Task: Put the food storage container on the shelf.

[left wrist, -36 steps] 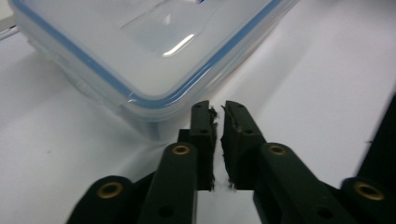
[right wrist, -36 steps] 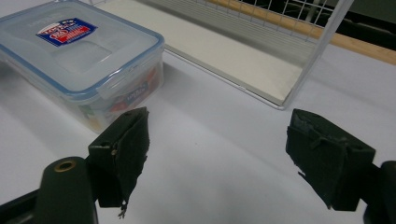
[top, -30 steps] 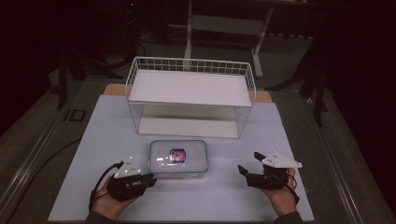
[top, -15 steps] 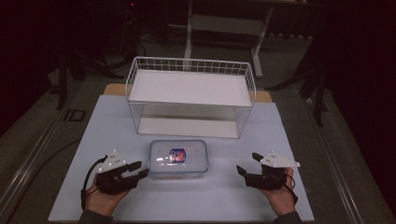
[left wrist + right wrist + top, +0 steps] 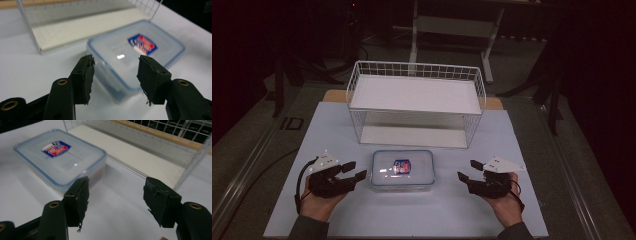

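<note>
High view: lidded box (image 5: 402,170) sits on the tabletop (image 5: 422,220) before the wire rack (image 5: 416,102), flanked by my left tongs (image 5: 358,170) and right tongs (image 5: 464,170) | Left gripper view: jaws just widening, empty, lined up on box (image 5: 136,52) corner | Right gripper view: jaws just narrowing, apart, empty, box (image 5: 60,156) ahead-left.

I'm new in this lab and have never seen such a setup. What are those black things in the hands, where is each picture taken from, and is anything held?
A person holds a hand-worked claw in each hand: the left claw and the right claw. One camera looks down from above; two ride on the claws. On the table lie a lidded plastic box and, behind it, a white wire rack. Nothing is held: both claws are open; the left's jaws have just been opening, the right's closing, with nothing between them.
</note>
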The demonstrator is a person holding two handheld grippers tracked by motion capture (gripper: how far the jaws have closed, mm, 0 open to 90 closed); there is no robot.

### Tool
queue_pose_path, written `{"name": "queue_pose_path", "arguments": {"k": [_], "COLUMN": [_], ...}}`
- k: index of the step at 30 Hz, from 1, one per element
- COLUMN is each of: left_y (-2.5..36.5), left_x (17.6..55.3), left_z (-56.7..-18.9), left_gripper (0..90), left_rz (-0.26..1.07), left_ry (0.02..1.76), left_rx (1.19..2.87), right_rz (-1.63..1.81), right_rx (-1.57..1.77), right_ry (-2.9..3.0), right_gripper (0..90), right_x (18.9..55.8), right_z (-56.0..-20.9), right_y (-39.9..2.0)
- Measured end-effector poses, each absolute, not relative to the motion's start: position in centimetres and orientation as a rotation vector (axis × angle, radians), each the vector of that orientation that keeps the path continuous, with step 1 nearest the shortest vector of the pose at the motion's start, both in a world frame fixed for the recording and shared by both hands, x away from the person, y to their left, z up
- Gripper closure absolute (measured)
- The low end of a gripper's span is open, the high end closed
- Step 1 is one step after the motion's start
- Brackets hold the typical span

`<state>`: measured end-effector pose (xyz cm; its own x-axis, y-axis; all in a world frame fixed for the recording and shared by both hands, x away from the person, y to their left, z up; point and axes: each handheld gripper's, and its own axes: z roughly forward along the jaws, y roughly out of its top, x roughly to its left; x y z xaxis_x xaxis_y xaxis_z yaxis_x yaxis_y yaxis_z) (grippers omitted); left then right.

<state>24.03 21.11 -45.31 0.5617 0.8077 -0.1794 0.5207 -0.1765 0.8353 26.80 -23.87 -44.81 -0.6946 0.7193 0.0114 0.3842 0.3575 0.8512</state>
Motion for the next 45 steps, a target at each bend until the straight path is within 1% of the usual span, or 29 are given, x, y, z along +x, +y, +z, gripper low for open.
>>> {"name": "queue_pose_path", "arguments": {"k": [6,11,12,16,25,28,29,30,39,42,44,45], "left_y": [20.5,20.0,19.9,19.6,19.4,19.2,19.2,19.2,18.8,18.5,18.4,18.5], "left_x": [25.6,26.7,26.8,27.1,27.6,27.9,27.9,28.0,28.8,29.1,29.3,29.4], "left_z": [-44.3,-44.9,-45.1,-45.9,-47.2,-47.9,-47.9,-48.0,-49.4,-49.9,-50.2,-50.3], "left_gripper": [46.8,44.1,41.9,38.5,32.9,30.5,30.1,29.2,25.0,21.7,18.2,18.0], "left_rz": [0.409,0.371,0.37,0.332,0.251,0.221,0.221,0.209,0.125,0.1,0.076,0.064], "left_ry": [1.073,1.098,1.104,1.112,1.125,1.14,1.14,1.145,1.189,1.201,1.213,1.22], "left_rx": [1.81,1.798,1.8,1.802,1.807,1.81,1.81,1.809,1.821,1.845,1.847,1.838], "right_rz": [1.291,1.318,1.317,1.314,1.353,1.359,1.359,1.362,1.366,1.395,1.393,1.388], "right_rx": [0.96,0.983,0.991,1.01,1.088,1.13,1.13,1.153,1.19,1.234,1.249,1.261], "right_ry": [2.286,2.307,2.325,2.368,2.441,2.477,2.477,2.5,2.553,2.587,2.602,2.612], "right_gripper": [35.5,35.5,35.4,34.4,31.8,28.1,28.1,26.0,19.6,15.2,14.1,14.0], "right_x": [28.0,28.9,29.2,29.7,31.1,31.6,31.6,31.9,32.6,33.0,33.2,33.3], "right_z": [-43.6,-43.6,-43.9,-44.7,-46.2,-47.0,-47.0,-47.4,-48.4,-49.0,-49.3,-49.4], "right_y": [-22.0,-20.8,-20.2,-19.1,-17.7,-17.2,-17.2,-17.0,-16.3,-16.1,-15.9,-15.9]}}
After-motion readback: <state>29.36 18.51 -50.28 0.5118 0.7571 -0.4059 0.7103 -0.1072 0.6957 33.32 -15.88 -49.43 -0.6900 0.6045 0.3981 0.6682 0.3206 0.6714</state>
